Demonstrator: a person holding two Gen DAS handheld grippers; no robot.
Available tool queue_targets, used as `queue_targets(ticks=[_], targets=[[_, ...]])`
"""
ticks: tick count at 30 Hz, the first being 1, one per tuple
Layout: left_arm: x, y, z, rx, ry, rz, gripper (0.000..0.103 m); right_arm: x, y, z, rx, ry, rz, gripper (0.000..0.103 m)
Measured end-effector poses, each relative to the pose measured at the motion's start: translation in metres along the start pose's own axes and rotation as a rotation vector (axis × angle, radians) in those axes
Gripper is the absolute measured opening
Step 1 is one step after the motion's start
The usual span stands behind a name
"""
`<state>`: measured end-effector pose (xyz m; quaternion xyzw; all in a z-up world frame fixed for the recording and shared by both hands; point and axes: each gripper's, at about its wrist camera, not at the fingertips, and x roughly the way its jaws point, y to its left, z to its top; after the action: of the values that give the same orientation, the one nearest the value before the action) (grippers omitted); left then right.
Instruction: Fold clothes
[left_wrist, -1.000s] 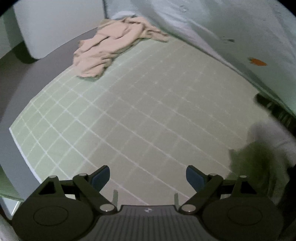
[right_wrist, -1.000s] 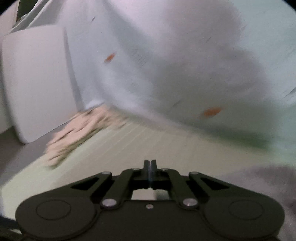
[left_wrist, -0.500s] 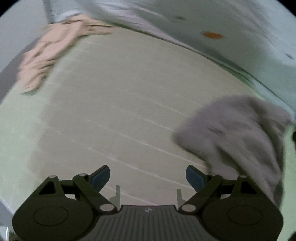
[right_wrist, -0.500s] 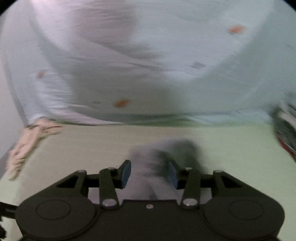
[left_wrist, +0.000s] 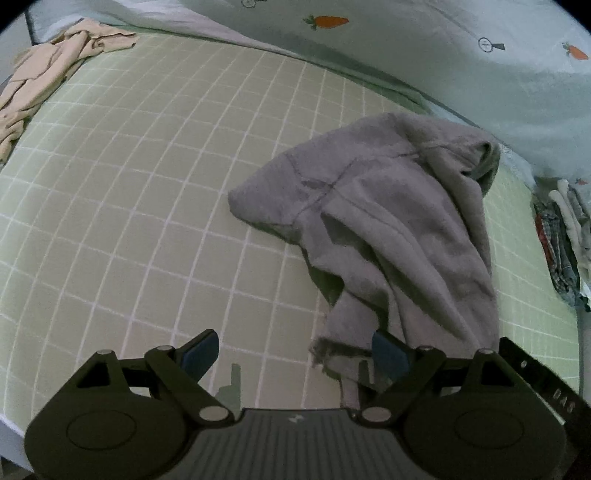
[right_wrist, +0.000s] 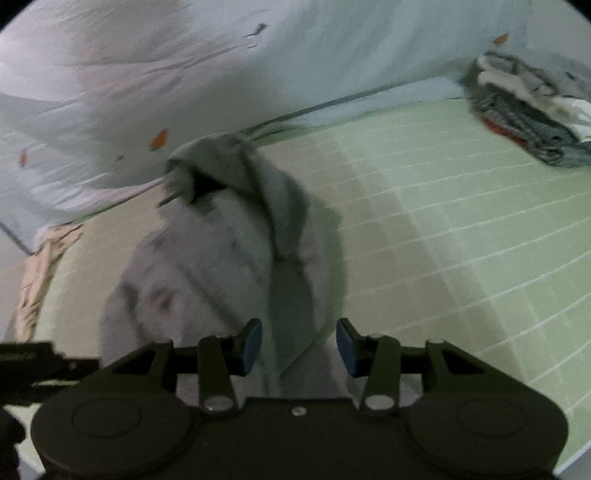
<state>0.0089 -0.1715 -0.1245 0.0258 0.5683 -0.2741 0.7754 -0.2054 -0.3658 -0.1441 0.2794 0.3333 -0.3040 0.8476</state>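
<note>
Change: grey garment (left_wrist: 388, 229), a second ago only a blur at the right edge, now dropped in a heap on the bed ahead of both grippers.
Right hand-held gripper (right_wrist: 299, 345): shut a second ago, now parted, grey cloth under the gap, pads clear of it.
Left hand-held gripper (left_wrist: 295, 350): wide open as before, garment hem by its right pad.
Hard to read: right view smeared; folded pile (right_wrist: 532, 110) far right indistinct.
Surface: green checked bed sheet (left_wrist: 147, 184); beige garment (left_wrist: 48, 70) far left; carrot-print quilt (left_wrist: 443, 55) beyond.

- A bed's pale green sheet (left_wrist: 147, 192), gridded with white lines, filled the lower view.
- A light carrot-print quilt (left_wrist: 424, 48) lay bunched behind it.
- The light was dim.
</note>
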Motion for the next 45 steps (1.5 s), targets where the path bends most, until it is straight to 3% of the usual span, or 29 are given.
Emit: queue_targets(ticks=[9,15,16,18,20,24,29,33,45], targets=[[-0.02,-0.001,-0.031,-0.009,-0.022,0.047,0.09,-0.013,0.009,-0.024,-0.014,0.06,0.172,0.049],[-0.023,0.006,-0.033,-0.049,-0.042,0.043,0.09,-0.009,0.026,-0.032,-0.097,0.09,0.177,0.055],[-0.023,0.006,-0.033,-0.053,-0.042,0.045,0.09,-0.006,0.029,-0.035,-0.122,0.1,0.172,0.05],[-0.023,0.005,-0.033,-0.054,-0.045,0.051,0.09,0.0,0.032,-0.038,-0.145,0.121,0.166,0.012],[-0.026,0.005,-0.034,-0.052,-0.053,0.056,0.09,-0.003,0.034,-0.036,-0.153,0.105,0.201,0.008],[-0.029,0.008,-0.032,-0.075,-0.068,0.067,0.091,-0.029,0.044,-0.022,-0.223,-0.018,0.281,0.006],[-0.03,0.012,-0.025,-0.118,-0.085,0.076,0.091,-0.036,0.059,0.014,-0.242,-0.104,0.365,0.006],[-0.028,0.012,-0.015,-0.133,-0.097,0.089,0.091,-0.024,0.066,0.058,-0.222,-0.17,0.382,0.006],[0.004,0.004,0.048,-0.188,-0.097,0.102,0.091,0.035,0.102,0.236,-0.293,-0.438,0.375,0.006]])
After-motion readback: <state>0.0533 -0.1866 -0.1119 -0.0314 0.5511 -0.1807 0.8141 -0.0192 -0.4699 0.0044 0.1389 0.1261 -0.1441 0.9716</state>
